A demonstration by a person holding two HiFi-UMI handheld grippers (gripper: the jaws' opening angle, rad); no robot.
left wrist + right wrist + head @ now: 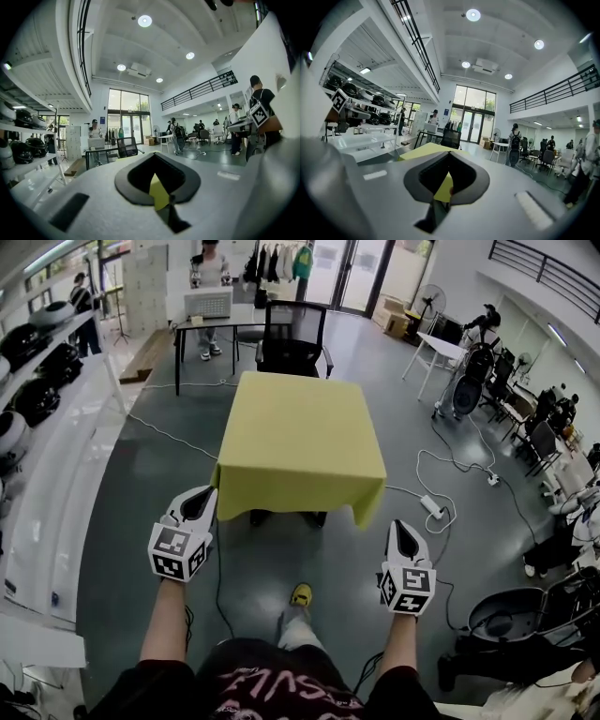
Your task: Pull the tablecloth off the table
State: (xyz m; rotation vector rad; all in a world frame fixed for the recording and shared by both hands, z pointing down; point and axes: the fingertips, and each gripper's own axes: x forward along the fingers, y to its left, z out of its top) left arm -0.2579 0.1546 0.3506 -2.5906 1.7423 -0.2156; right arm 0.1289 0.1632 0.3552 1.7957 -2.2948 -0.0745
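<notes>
A yellow tablecloth (298, 444) covers a small table in the middle of the floor, its front corners hanging down. My left gripper (201, 497) is held just in front of the cloth's front left corner, close to it, jaws shut and holding nothing. My right gripper (401, 527) hangs a little to the right of the front right corner, apart from it, also shut and empty. In the left gripper view a sliver of the yellow cloth (158, 193) shows through the jaw opening. The right gripper view shows the cloth (423, 149) ahead and slightly left.
A black office chair (292, 337) stands behind the table, with a desk (202, 324) and a standing person beyond. White shelves (56, 456) with helmets line the left. Cables and a power strip (432, 506) lie on the floor at right. My yellow shoe (300, 594) is below.
</notes>
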